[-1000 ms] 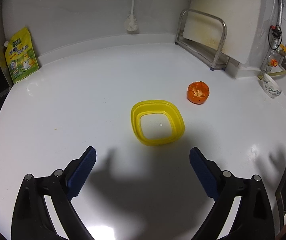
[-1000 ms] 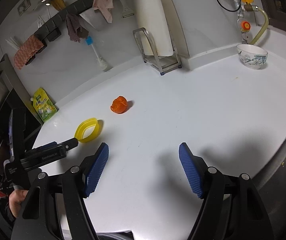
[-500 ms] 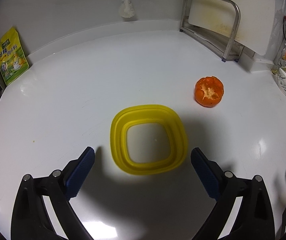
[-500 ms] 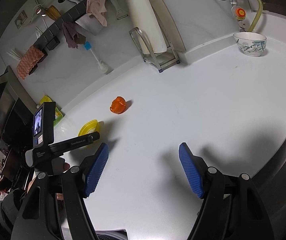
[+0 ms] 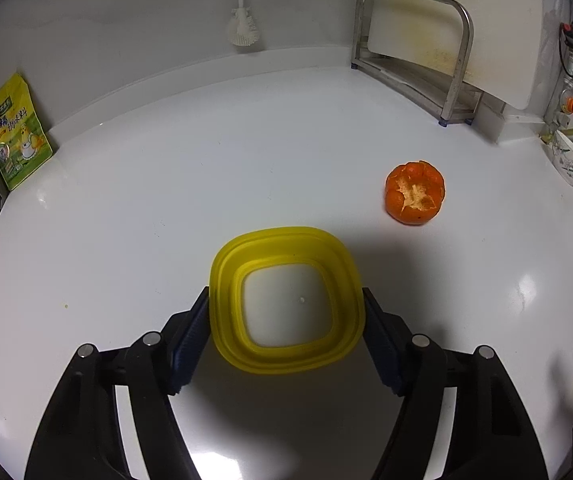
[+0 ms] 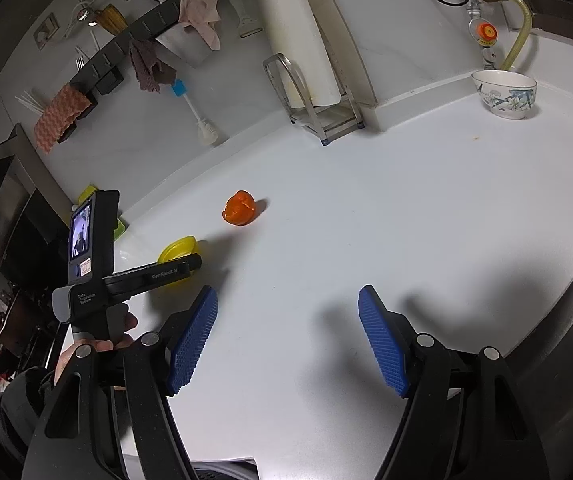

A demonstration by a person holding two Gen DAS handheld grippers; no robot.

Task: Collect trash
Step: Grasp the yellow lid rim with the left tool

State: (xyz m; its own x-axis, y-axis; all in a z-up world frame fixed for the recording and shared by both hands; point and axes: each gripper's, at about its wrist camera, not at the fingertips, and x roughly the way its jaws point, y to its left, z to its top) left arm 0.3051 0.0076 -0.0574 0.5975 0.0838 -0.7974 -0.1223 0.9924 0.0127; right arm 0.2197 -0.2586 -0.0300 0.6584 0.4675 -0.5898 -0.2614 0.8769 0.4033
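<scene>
Orange peeled-open mandarin skin sits on white tabletop, beyond and right of yellow collapsible silicone container, apart from it. Left hand-held gripper has just been closing; blue pads now touch container's rim on both sides, clamped on it. Right hand-held gripper apart, empty, hovering. Step: securing container. Next likely: right goes for peel, drops it in.
</scene>
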